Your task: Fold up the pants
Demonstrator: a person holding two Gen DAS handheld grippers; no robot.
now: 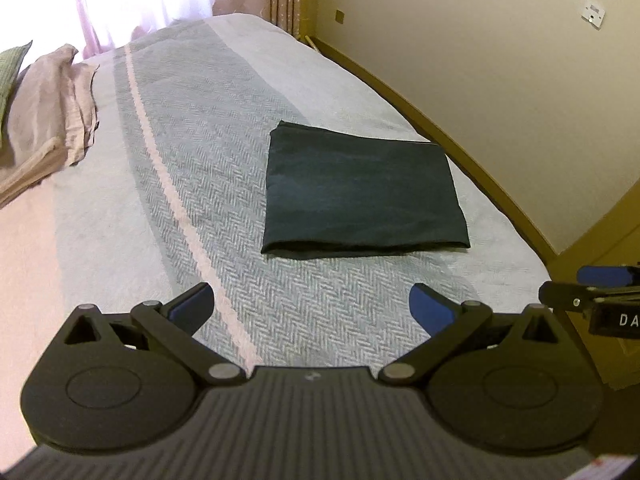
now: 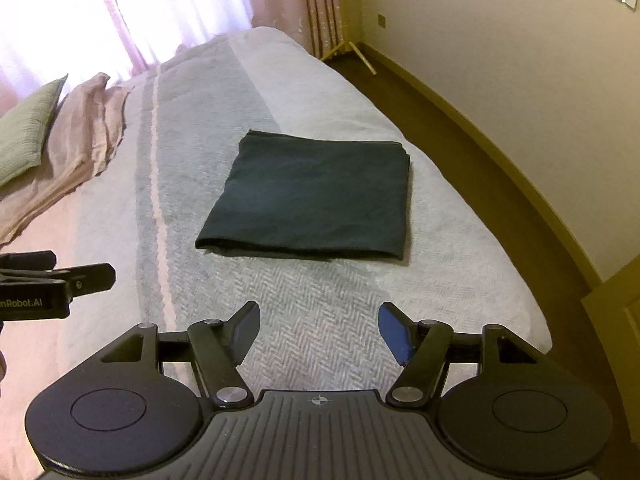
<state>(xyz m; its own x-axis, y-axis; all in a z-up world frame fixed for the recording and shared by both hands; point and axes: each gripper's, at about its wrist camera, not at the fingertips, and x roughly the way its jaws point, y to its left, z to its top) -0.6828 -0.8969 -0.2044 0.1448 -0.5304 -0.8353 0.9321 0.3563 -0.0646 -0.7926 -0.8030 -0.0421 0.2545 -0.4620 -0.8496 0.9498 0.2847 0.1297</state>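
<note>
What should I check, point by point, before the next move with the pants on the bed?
1. Pants folded into a flat rectangle: ok.
2. Pants lie wholly on the bed: ok.
3. Left gripper open and empty: ok.
4. Right gripper open and empty: ok.
5. Both grippers clear of the cloth: ok.
6. Layers under the top aligned: cannot tell.

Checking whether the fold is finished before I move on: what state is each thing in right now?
pants: folded into a flat rectangle, lying on the bed, touched by neither gripper.
left gripper: open, empty, held short of the pants.
right gripper: open, empty, held short of the pants.
bedspread: spread flat over the bed.
pillows: stacked at the head of the bed.
curtains: drawn, daylight coming through.
</note>
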